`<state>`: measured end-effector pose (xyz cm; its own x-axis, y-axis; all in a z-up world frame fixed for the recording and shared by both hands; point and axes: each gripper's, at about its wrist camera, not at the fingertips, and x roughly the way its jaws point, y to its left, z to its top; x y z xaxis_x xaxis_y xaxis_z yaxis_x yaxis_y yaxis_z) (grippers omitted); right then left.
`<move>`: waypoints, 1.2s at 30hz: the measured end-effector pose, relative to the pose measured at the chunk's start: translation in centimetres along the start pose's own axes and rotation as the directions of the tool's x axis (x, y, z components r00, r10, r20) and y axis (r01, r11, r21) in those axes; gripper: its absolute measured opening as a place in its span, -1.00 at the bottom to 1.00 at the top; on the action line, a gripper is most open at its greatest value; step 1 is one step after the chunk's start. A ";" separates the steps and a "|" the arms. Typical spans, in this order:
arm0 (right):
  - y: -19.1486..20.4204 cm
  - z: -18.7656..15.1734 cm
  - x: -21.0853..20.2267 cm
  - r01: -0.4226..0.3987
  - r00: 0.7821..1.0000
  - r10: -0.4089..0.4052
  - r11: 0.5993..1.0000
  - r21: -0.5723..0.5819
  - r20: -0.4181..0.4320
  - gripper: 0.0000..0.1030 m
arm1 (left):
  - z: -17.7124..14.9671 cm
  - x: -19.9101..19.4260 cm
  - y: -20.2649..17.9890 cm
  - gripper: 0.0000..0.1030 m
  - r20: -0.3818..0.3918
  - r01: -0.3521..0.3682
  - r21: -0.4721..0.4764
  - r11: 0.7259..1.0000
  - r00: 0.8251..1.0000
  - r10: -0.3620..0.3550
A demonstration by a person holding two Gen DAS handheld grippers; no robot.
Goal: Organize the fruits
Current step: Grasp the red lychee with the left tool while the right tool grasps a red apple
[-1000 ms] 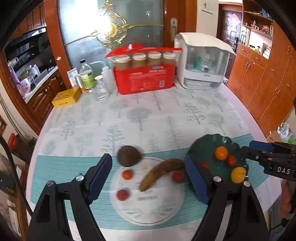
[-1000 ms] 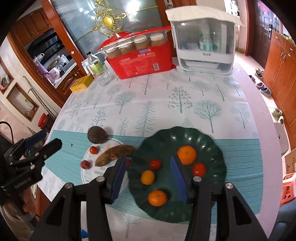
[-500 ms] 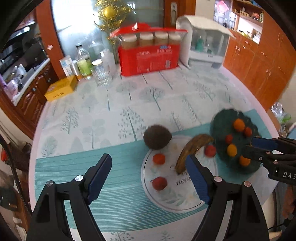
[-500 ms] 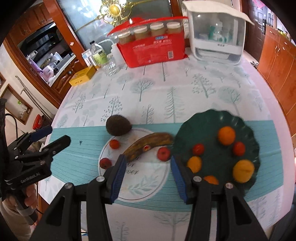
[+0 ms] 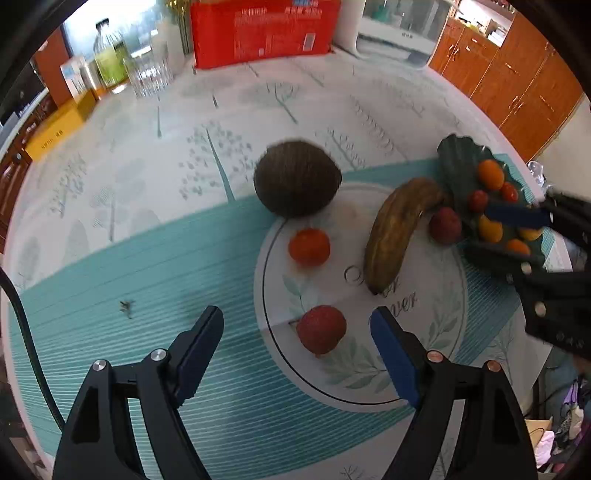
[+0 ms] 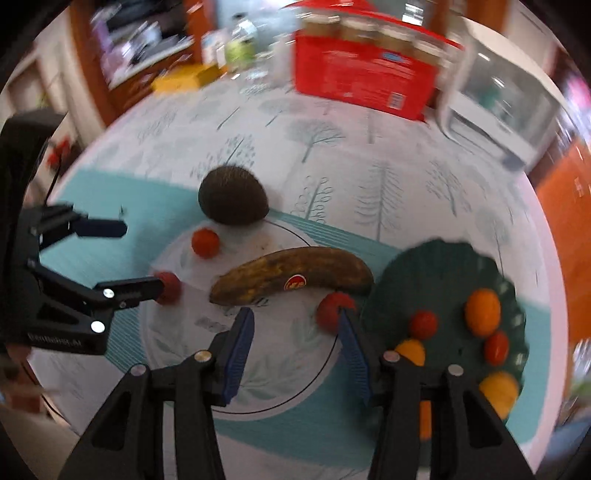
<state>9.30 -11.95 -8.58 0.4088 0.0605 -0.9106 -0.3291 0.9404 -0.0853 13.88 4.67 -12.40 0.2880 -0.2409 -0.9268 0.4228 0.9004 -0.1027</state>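
Note:
A white round mat [image 5: 413, 325] [image 6: 280, 369] holds a brown banana [image 5: 399, 232] [image 6: 291, 282], a small orange-red fruit [image 5: 308, 246] [image 6: 205, 242] and two red fruits [image 5: 321, 329] [image 5: 445, 225]. A brown coconut [image 5: 297, 178] [image 6: 233, 199] sits at its far edge. A dark green plate [image 5: 458, 166] [image 6: 447, 291] at the right holds several small orange and red fruits. My left gripper [image 5: 297, 349] is open, low around the near red fruit. My right gripper [image 6: 297, 336] is open, its right finger against the other red fruit [image 6: 332, 310].
A red box of jars [image 5: 264, 31] [image 6: 364, 79], a white appliance [image 5: 395, 33], bottles and a glass [image 5: 147, 72] and a yellow box [image 5: 55, 131] stand at the table's far side. Wooden cabinets [image 5: 517, 85] are at the right.
Both grippers have dropped lower and closer to the white mat. The left now brackets the near red fruit; the right has swung left from the green plate toward the banana.

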 end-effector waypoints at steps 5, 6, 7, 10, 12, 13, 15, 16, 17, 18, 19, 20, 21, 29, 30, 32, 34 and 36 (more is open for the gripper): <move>0.9 0.6 2.2 0.004 0.999 -0.012 0.977 -0.212 -0.038 -0.30 | -0.6 1.7 0.2 0.47 -0.023 0.021 -0.004 1.000 1.000 -0.021; 1.1 0.6 2.5 0.007 0.999 -0.019 0.969 -0.247 -0.044 -0.30 | -0.7 2.0 0.2 0.47 -0.025 0.026 -0.007 1.000 0.999 -0.027; 1.3 0.7 2.9 0.009 0.998 -0.025 0.960 -0.278 -0.053 -0.30 | -0.8 2.2 0.2 0.47 -0.028 0.030 -0.009 1.000 0.999 -0.030; 1.6 0.8 3.9 0.010 0.996 -0.041 0.939 -0.344 -0.082 -0.30 | -0.9 2.9 0.1 0.41 -0.033 0.042 -0.014 0.999 0.999 -0.043; 1.8 0.8 4.6 0.014 0.993 -0.058 0.922 -0.387 -0.101 -0.30 | -0.9 3.1 0.1 0.35 -0.033 0.044 -0.012 0.999 0.998 -0.045; 1.9 0.8 4.7 0.024 0.993 -0.068 0.914 -0.405 -0.095 -0.30 | -0.9 3.1 0.0 0.34 -0.030 0.040 -0.009 0.999 0.999 -0.040; 2.0 0.9 5.0 0.027 0.992 -0.081 0.889 -0.456 -0.101 -0.30 | -0.7 3.3 0.0 0.29 -0.029 0.039 -0.004 0.999 0.999 -0.039; 2.1 0.9 5.1 0.027 0.991 -0.088 0.880 -0.474 -0.106 -0.30 | -0.7 3.3 0.0 0.27 -0.028 0.037 -0.002 0.999 0.999 -0.037; 2.2 1.0 5.2 0.027 0.990 -0.092 0.872 -0.489 -0.110 -0.30 | -0.7 3.4 0.0 0.25 -0.025 0.037 -0.001 0.999 0.999 -0.037; 2.2 1.0 5.3 0.021 0.989 -0.094 0.859 -0.512 -0.116 -0.30 | -0.6 3.4 -0.1 0.25 -0.024 0.037 0.001 0.999 0.999 -0.037; 2.3 1.0 5.3 0.016 0.988 -0.097 0.839 -0.544 -0.121 -0.30 | -0.6 3.4 -0.2 0.24 -0.022 0.037 0.004 0.999 0.999 -0.037; 2.4 0.9 5.4 0.013 0.987 -0.100 0.825 -0.564 -0.125 -0.30 | -0.5 3.5 -0.3 0.24 -0.022 0.036 0.006 0.999 0.999 -0.036; 2.6 0.8 5.4 0.008 0.986 -0.107 0.800 -0.600 -0.130 -0.30 | -0.4 3.5 -0.4 0.24 -0.021 0.035 0.008 0.999 0.999 -0.034; 3.6 -0.6 5.5 0.050 0.979 -0.185 0.637 -0.769 -0.090 -0.51 | -0.3 3.5 -1.0 -0.11 -0.007 0.015 0.025 1.000 1.000 -0.015; 3.7 -0.8 5.4 0.060 0.979 -0.187 0.642 -0.764 -0.081 -0.54 | -0.2 3.4 -1.0 -0.22 -0.005 0.022 0.020 1.000 1.000 -0.022; 3.6 -1.1 5.2 0.070 0.980 -0.185 0.653 -0.754 -0.070 -0.55 | -0.2 3.4 -0.9 -0.38 -0.010 0.041 0.003 0.999 0.999 -0.041; 3.7 -1.2 5.0 0.073 0.982 -0.178 0.665 -0.743 -0.063 -0.56 | -0.2 3.3 -0.7 -0.40 -0.015 0.054 -0.019 0.998 0.998 -0.055; 3.7 -1.2 4.1 0.052 0.988 -0.137 0.705 -0.708 -0.065 -0.60 | -0.3 3.1 -0.4 -0.41 -0.020 0.070 -0.037 0.997 0.997 -0.071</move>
<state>8.75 -8.59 -13.16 0.3944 -0.0909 -0.9144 -0.8131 0.4290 -0.3933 14.33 3.63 -15.39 0.2404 -0.2966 -0.9242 0.4100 0.8941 -0.1803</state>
